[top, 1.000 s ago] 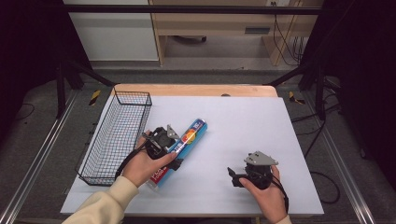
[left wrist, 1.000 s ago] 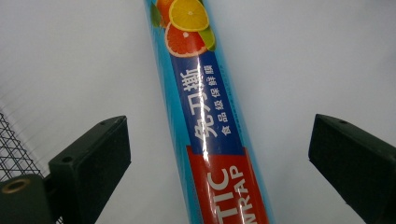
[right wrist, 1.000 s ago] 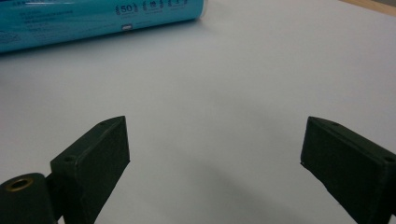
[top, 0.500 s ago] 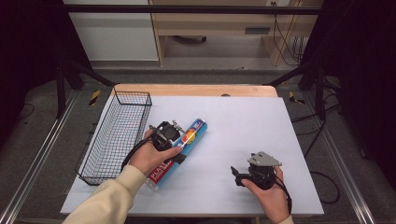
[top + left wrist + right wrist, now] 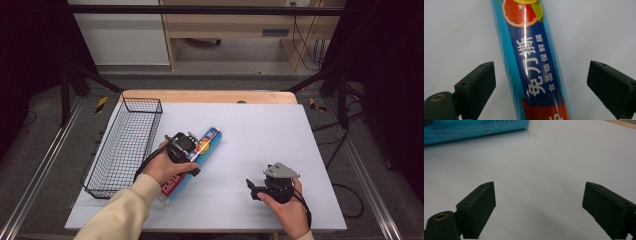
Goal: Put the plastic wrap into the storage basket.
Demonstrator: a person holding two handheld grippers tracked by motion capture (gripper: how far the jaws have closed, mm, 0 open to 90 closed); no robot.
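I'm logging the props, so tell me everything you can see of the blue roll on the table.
The blue roll is a long, glossy tube printed with a cut grapefruit, white Chinese characters and a red band. It lies flat and slantwise on the white table, right of the wire basket. The left gripper straddles it; its jaws have just been closing but do not touch it yet.

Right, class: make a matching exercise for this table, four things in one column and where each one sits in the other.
Things:
1. wire basket
2. blue roll
3. left claw
4. right claw

Places:
A. open over bare table
B. lying on the white table top
C. open astride the roll
D. at the table's left edge

Pairs: 1-D, 2-B, 3-C, 4-A
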